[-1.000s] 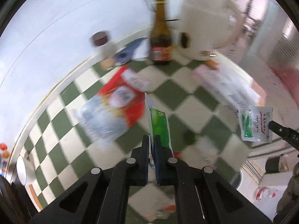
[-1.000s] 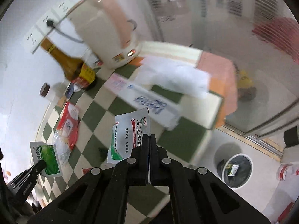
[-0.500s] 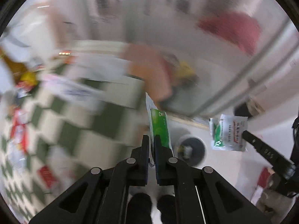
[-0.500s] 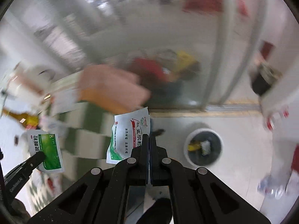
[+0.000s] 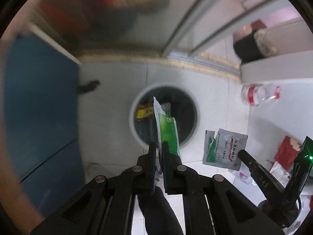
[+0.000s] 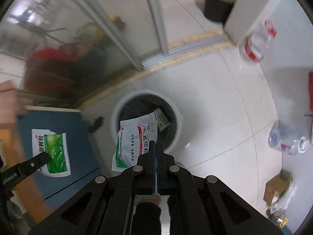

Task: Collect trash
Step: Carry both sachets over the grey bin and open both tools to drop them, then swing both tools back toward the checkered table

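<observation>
My left gripper (image 5: 159, 146) is shut on a green and white sachet (image 5: 167, 131), held upright over the round white trash bin (image 5: 135, 105) on the floor. My right gripper (image 6: 156, 145) is shut on a white sachet with red and green print (image 6: 135, 139), held over the same bin (image 6: 117, 107). Each view shows the other gripper's sachet: the white one in the left wrist view (image 5: 225, 148), the green one in the right wrist view (image 6: 52, 152). The bin holds several wrappers, one yellow (image 5: 143, 113).
A blue cabinet (image 5: 39, 107) stands left of the bin. Glass sliding doors (image 6: 82, 39) run behind it. Clear plastic bottles (image 6: 285, 141) lie on the white tiled floor to the right, beside a white cabinet (image 6: 273, 39). A cardboard box (image 6: 275, 188) sits lower right.
Both grippers have swung away from the green checked table and down over the trash bin, each still holding its sachet. The bin now sits centred in both views.
</observation>
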Tool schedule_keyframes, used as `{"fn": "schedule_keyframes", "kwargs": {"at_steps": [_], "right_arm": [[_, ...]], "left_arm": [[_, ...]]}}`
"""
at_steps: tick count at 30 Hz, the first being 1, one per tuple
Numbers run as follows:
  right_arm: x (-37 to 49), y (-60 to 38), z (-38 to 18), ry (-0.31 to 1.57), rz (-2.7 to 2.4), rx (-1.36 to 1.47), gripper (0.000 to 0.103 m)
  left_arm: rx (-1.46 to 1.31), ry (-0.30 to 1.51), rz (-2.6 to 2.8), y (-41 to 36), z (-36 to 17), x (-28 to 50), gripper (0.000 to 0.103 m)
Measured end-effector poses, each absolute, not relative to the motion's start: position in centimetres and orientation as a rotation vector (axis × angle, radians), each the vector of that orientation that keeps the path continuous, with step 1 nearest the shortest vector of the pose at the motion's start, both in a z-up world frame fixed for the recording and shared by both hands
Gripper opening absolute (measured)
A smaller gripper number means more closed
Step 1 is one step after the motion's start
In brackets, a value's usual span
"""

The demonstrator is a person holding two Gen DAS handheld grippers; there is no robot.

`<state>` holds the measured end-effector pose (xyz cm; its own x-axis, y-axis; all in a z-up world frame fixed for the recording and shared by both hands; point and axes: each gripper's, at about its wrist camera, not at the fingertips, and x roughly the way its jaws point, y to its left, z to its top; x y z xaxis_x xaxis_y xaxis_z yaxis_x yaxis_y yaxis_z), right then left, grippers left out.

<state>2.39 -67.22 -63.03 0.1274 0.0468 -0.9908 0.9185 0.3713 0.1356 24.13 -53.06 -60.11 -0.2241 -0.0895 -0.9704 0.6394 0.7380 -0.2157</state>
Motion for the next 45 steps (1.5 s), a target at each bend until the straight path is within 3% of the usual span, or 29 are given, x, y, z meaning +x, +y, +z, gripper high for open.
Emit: {"fn": "schedule_keyframes", "kwargs": {"at_steps": [2, 5, 8, 10, 11, 12, 13, 16, 17, 20, 22, 24, 26, 45], "right_arm": [[1.9, -68.4, -68.6, 1.31, -0.826, 1.005, 0.0], [1.7, -69.4, -74.8, 1.337, -0.823, 1.014, 0.0], [1.8, -69.7, -79.1, 1.364, -0.808, 1.036, 0.0], [1.7, -69.6, -81.0, 1.385, -0.792, 1.052, 0.0], [1.7, -69.6, -81.6, 1.392, -0.789, 1.053, 0.001], [1.7, -69.5, -82.1, 1.405, -0.778, 1.051, 0.002], [1.8, -69.6, -82.3, 1.413, -0.775, 1.049, 0.004], [1.5, -69.7, -81.8, 1.411, -0.775, 1.057, 0.032], [1.4, -69.7, -81.2, 1.41, -0.783, 1.049, 0.043], [1.5, -69.6, -78.8, 1.399, -0.762, 1.021, 0.055], [1.8, -69.3, -77.1, 1.399, -0.755, 0.977, 0.07], [2.3, -68.6, -74.8, 1.414, -0.75, 0.896, 0.096], [2.6, -68.0, -72.4, 1.428, -0.753, 0.831, 0.103], [-1.3, -61.4, -40.0, 1.232, -0.763, 0.632, 0.103]], "left_arm": [[0.485, 1.69, -0.718, -55.0, -65.1, 23.3, 0.01], [0.544, 1.713, -0.73, -57.1, -71.8, 22.3, 0.01], [0.571, 1.737, -0.729, -57.7, -75.3, 21.7, 0.013], [0.592, 1.726, -0.709, -57.7, -76.7, 21.5, 0.043], [0.592, 1.716, -0.699, -57.6, -76.7, 21.5, 0.068], [0.593, 1.705, -0.692, -57.2, -76.7, 21.6, 0.081], [0.601, 1.689, -0.682, -56.9, -76.4, 21.6, 0.083], [0.638, 1.66, -0.653, -56.2, -75.9, 21.5, 0.1], [0.651, 1.639, -0.644, -55.8, -75.2, 21.6, 0.101], [0.673, 1.572, -0.623, -55.0, -73.0, 21.9, 0.101], [0.669, 1.528, -0.607, -54.3, -71.2, 22.1, 0.101], [0.67, 1.48, -0.596, -53.8, -69.2, 22.1, 0.101], [0.662, 1.452, -0.584, -53.2, -66.7, 21.9, 0.101], [0.542, 1.296, -0.632, -47.6, -38.0, 17.1, 0.101]]}}
